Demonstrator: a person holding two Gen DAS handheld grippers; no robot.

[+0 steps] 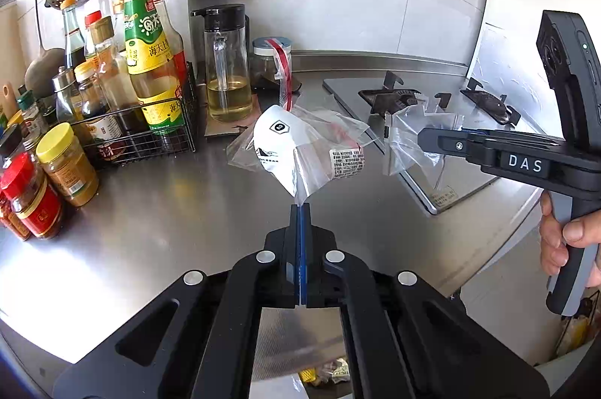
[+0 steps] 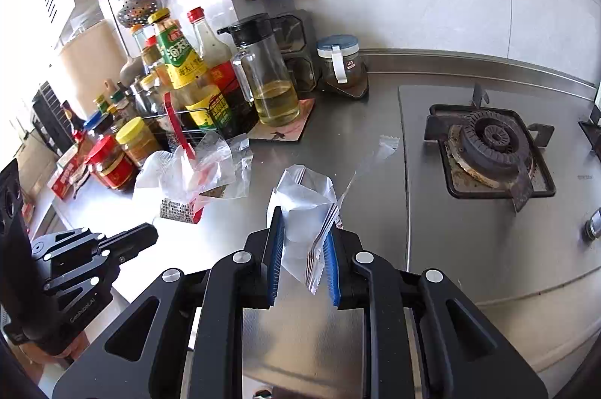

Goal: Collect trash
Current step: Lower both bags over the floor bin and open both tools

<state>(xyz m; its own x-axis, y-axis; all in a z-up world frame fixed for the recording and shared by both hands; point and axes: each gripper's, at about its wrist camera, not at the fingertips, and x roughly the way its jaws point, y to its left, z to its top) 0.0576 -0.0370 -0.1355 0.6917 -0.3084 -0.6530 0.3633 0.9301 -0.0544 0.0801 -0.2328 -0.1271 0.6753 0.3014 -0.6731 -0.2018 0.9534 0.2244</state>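
Steel kitchen surface [image 1: 157, 211], sauce bottles [image 1: 144, 34] crowding its left end. Above it, the left gripper [image 1: 300, 207] is clamped tight on a crumpled wrapper [image 1: 296, 151]; the right gripper [image 2: 305, 241] pinches a clear plastic bag [image 2: 300, 207] beside the stove burner [image 2: 492, 139].

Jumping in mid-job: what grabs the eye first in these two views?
Each gripper holds plastic trash above the steel counter: the left gripper is shut on a crumpled wrapper, the right gripper on a clear bag. Behind stand crowded sauce bottles at left and a gas burner at right.
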